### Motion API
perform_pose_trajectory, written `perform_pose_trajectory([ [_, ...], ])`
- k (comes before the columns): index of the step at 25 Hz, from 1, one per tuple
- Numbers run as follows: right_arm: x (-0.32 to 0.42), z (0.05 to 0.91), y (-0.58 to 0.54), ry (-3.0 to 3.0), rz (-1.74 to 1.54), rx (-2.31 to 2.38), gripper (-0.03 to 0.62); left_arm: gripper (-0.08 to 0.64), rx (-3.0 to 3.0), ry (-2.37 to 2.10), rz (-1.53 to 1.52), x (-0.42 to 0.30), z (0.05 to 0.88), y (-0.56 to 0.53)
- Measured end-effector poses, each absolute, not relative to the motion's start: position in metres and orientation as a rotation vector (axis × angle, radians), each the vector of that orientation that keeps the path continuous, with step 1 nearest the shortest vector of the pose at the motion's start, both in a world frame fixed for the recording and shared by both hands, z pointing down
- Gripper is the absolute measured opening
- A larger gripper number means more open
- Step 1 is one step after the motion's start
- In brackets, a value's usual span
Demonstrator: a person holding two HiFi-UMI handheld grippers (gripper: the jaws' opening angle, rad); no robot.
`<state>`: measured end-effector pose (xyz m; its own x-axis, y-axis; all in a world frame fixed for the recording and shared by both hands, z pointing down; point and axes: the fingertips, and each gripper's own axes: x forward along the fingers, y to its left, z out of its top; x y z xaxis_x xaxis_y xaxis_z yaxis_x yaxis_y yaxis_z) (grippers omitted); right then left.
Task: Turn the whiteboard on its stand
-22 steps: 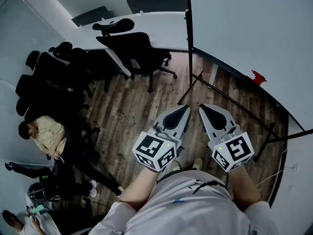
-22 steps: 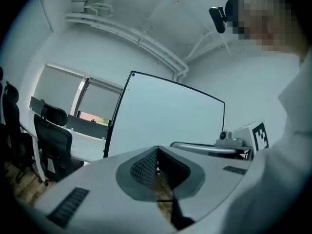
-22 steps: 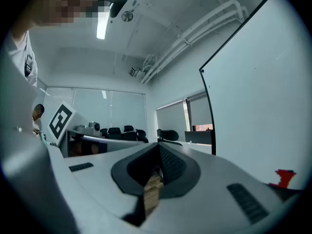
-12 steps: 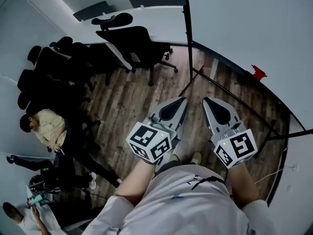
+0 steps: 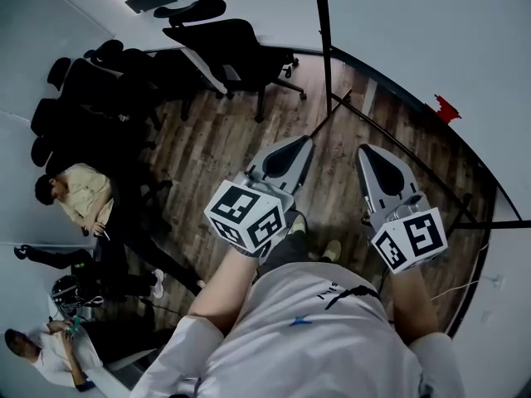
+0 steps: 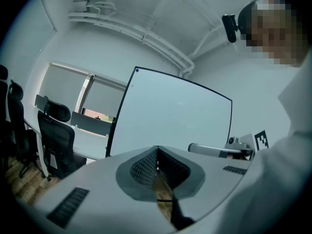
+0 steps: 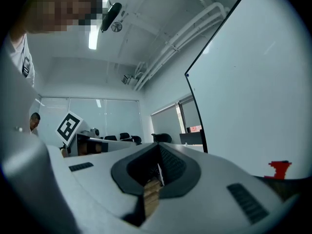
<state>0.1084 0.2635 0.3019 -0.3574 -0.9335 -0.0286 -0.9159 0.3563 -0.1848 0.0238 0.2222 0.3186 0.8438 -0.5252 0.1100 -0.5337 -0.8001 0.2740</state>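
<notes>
The whiteboard (image 5: pixel 415 31) is a large white panel in a black frame at the upper right of the head view. Its black stand legs (image 5: pixel 398 152) run across the wood floor. My left gripper (image 5: pixel 304 144) and right gripper (image 5: pixel 365 151) are held side by side in front of the board, both shut and empty, touching nothing. The left gripper view shows the whiteboard (image 6: pixel 170 116) ahead past the shut left gripper (image 6: pixel 157 150). In the right gripper view the whiteboard (image 7: pixel 253 96) fills the right side beyond the shut right gripper (image 7: pixel 158 152), with a red clip (image 7: pixel 279 168) low on it.
Black office chairs (image 5: pixel 232 44) stand by a white desk (image 5: pixel 249 36) at the back left, with more chairs (image 5: pixel 91 98) along the left wall. Two people (image 5: pixel 79 206) sit on the floor at the left. A cable (image 5: pixel 469 293) lies at the right.
Both grippers have moved forward toward the stand's foot and spread a little apart. They stay shut.
</notes>
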Motion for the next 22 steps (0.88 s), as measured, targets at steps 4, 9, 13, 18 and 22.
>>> perform_pose_trajectory([
  [4, 0.107, 0.31, 0.248, 2.49, -0.22, -1.697, 0.012, 0.011, 2.72, -0.79, 0.027, 0.028, 0.325, 0.204],
  [9, 0.098, 0.321, 0.212, 2.504, -0.233, -1.728, 0.012, 0.011, 2.725, -0.757, 0.026, 0.028, 0.338, 0.162],
  [13, 0.089, 0.32, 0.167, 2.509, -0.232, -1.756, 0.012, 0.011, 2.758, -0.712, 0.014, 0.029, 0.336, 0.113],
  [18, 0.077, 0.318, 0.102, 2.508, -0.224, -1.792, 0.012, 0.011, 2.796, -0.648, 0.028, 0.031, 0.338, 0.045],
  [22, 0.071, 0.317, 0.056, 2.485, -0.234, -1.847, 0.012, 0.011, 2.841, -0.586, 0.038, 0.034, 0.337, -0.006],
])
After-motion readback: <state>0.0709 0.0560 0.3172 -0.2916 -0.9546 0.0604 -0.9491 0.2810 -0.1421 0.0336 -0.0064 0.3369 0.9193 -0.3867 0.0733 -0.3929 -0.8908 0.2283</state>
